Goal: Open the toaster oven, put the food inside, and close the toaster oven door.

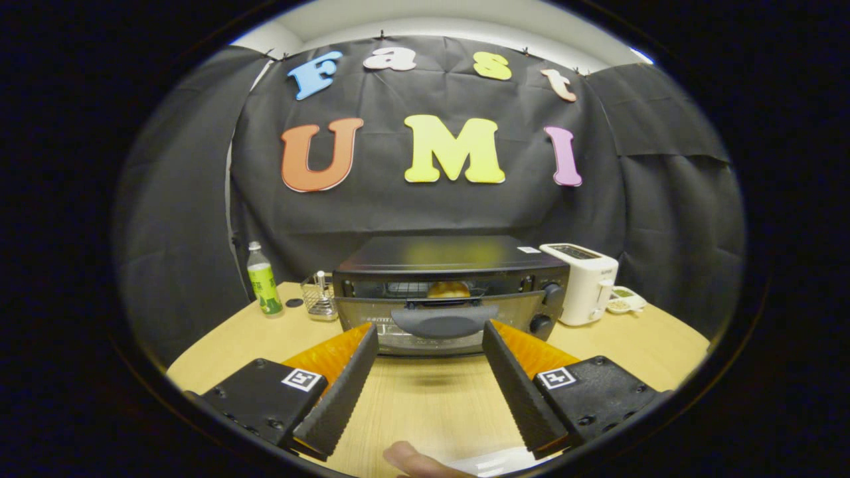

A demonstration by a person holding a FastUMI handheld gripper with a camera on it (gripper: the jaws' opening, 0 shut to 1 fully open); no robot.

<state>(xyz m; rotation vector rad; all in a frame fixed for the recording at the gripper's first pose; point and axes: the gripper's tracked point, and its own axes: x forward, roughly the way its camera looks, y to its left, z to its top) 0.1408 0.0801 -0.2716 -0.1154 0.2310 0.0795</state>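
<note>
Black toaster oven door part-open w/ bread inside; claw spread, empty, just before handle.

The toaster oven sits on the desk, food inside it. Left of it stand a rack and bottle; right, a toaster and dish. Spread fingers flank its handle.

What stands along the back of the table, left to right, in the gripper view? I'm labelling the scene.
Green bottle → wire basket → toaster oven, ahead of the open gripper → white toaster → small dish.
</note>
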